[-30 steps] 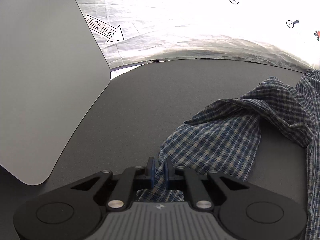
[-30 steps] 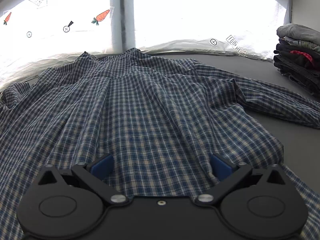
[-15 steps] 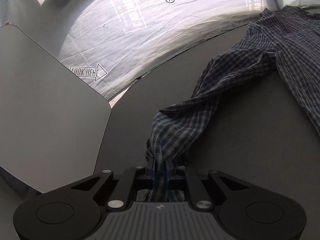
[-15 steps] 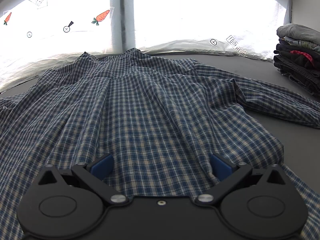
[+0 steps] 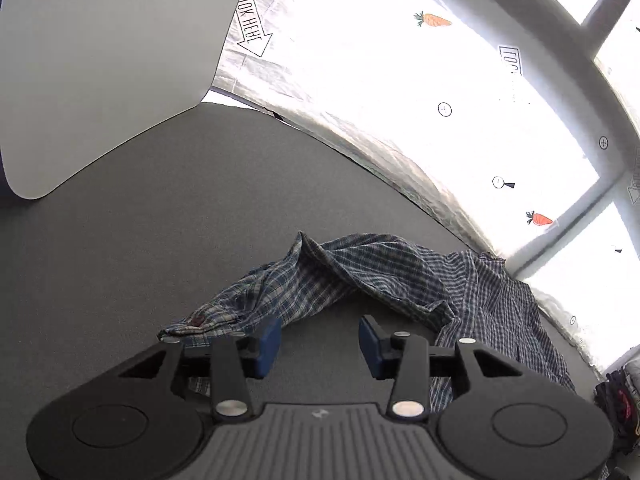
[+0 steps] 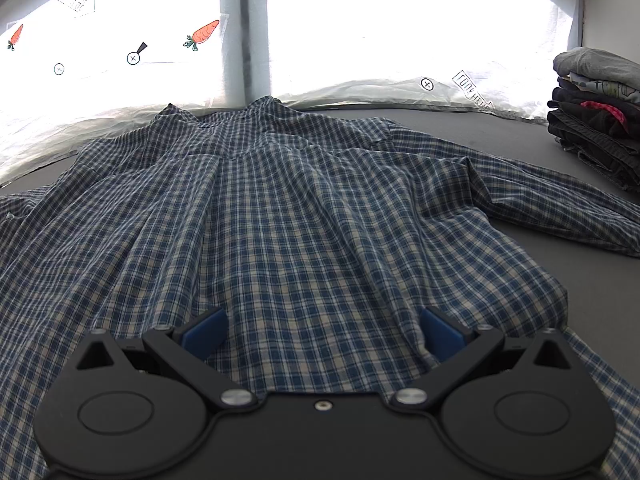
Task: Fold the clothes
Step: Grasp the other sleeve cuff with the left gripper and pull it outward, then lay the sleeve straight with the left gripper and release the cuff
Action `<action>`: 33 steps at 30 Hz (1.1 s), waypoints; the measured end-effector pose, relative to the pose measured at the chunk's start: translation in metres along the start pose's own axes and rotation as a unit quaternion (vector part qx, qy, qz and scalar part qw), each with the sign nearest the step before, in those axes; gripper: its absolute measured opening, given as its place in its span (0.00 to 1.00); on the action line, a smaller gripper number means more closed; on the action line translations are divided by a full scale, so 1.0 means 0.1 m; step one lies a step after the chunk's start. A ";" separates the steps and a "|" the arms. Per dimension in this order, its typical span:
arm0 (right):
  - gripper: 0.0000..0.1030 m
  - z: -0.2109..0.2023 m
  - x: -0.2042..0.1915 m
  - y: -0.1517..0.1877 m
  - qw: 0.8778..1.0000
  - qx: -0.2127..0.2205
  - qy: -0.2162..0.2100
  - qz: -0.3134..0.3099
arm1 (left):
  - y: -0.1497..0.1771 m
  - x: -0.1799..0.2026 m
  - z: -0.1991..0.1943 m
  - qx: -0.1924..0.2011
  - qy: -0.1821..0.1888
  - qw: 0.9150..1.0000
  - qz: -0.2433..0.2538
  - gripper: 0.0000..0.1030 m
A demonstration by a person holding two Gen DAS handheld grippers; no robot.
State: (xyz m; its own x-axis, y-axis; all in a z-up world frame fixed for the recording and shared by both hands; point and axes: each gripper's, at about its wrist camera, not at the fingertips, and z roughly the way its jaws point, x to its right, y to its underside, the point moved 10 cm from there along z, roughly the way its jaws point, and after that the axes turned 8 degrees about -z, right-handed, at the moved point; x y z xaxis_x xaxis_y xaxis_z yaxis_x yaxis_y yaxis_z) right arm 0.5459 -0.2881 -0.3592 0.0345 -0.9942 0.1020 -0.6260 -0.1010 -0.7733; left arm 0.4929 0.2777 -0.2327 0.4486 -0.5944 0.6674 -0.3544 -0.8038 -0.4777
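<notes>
A blue and white checked shirt (image 6: 280, 208) lies spread back-up on the grey table (image 6: 592, 280), collar at the far edge. Its left sleeve (image 5: 320, 280) lies crumpled on the table in the left wrist view, cuff (image 5: 200, 322) nearest me. My left gripper (image 5: 319, 344) is just behind that sleeve with its jaws opening; only bare table shows between the blue pads (image 5: 268, 340), and the cuff lies by the left pad. My right gripper (image 6: 322, 330) stands open wide over the shirt's lower back, its pads resting on the cloth on either side.
A stack of folded dark clothes (image 6: 596, 116) sits at the table's far right. A pale grey board (image 5: 100, 60) stands at the left. A bright white curtain (image 5: 400, 80) with printed carrots runs behind the table's far edge.
My left gripper, shut on the sleeve cuff before, has rolled and swung across the table and let the sleeve go, so it now lies crumpled. The right gripper has not moved.
</notes>
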 end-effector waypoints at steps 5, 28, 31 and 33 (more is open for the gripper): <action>1.00 0.00 0.00 0.00 1.000 0.000 0.000 0.000 | -0.30 -0.52 0.02 0.009 -0.087 0.988 -0.124 0.55; 1.00 0.00 0.00 -0.01 1.000 0.000 0.000 0.001 | -0.04 -0.61 0.40 -0.064 -0.131 0.969 -0.199 0.23; 1.00 0.00 -0.01 -0.02 1.000 0.000 0.000 0.001 | -0.18 -0.46 0.36 -0.031 -0.144 0.979 -0.144 0.14; 1.00 0.00 -0.01 -0.02 1.000 0.000 0.000 0.001 | -0.33 -0.29 0.25 0.003 -0.150 0.985 -0.087 0.13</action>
State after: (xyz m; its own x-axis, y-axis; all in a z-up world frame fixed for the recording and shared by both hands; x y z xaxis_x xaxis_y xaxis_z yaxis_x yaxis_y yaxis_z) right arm 0.5468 -0.2871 -0.3580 0.0329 -0.9943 0.1013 -0.6258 -0.0995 -0.7736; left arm 0.5121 0.3213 -0.2509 0.7246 -0.4259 0.5418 -0.2452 -0.8940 -0.3749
